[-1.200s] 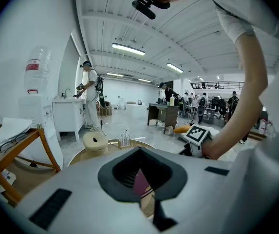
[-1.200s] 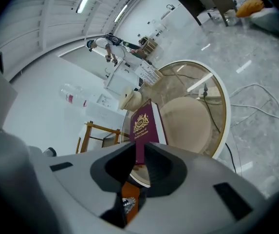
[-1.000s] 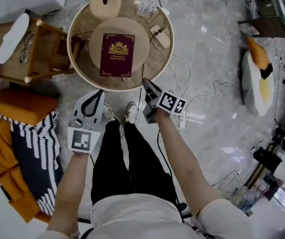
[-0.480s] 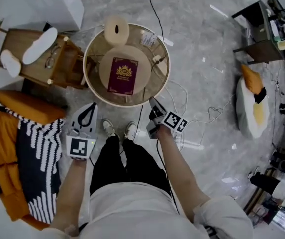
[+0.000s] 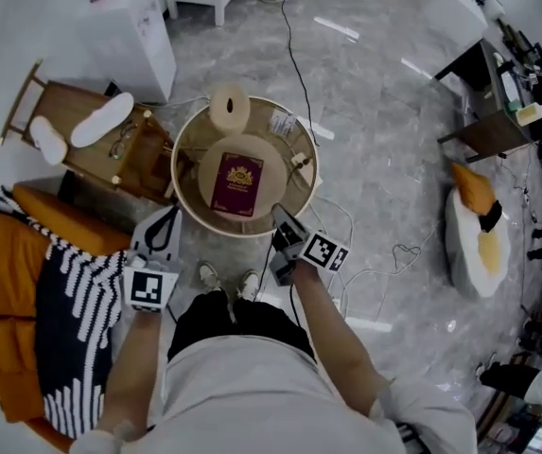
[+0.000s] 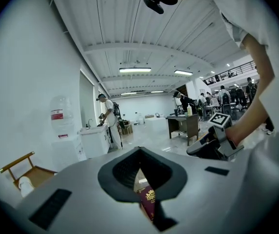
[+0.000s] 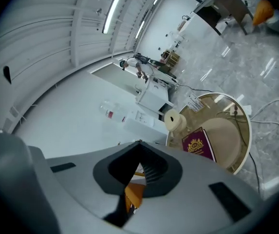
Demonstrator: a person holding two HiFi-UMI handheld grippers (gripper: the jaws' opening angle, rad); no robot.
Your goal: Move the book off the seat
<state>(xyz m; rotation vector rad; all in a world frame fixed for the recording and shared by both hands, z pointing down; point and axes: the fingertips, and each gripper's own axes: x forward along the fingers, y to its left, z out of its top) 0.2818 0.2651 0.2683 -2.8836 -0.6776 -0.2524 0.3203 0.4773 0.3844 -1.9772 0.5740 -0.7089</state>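
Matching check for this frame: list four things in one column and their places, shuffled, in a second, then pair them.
Things
1. maroon book with a gold crest
2. cream paper roll
3. eyeglasses
4. white-and-yellow egg-shaped cushion

Places
A. on the grey floor, to the person's right
B. on the wooden chair
C. flat on the round beige seat
D. just beyond that seat's far edge

Pairs: 1-C, 2-D, 3-B, 4-A
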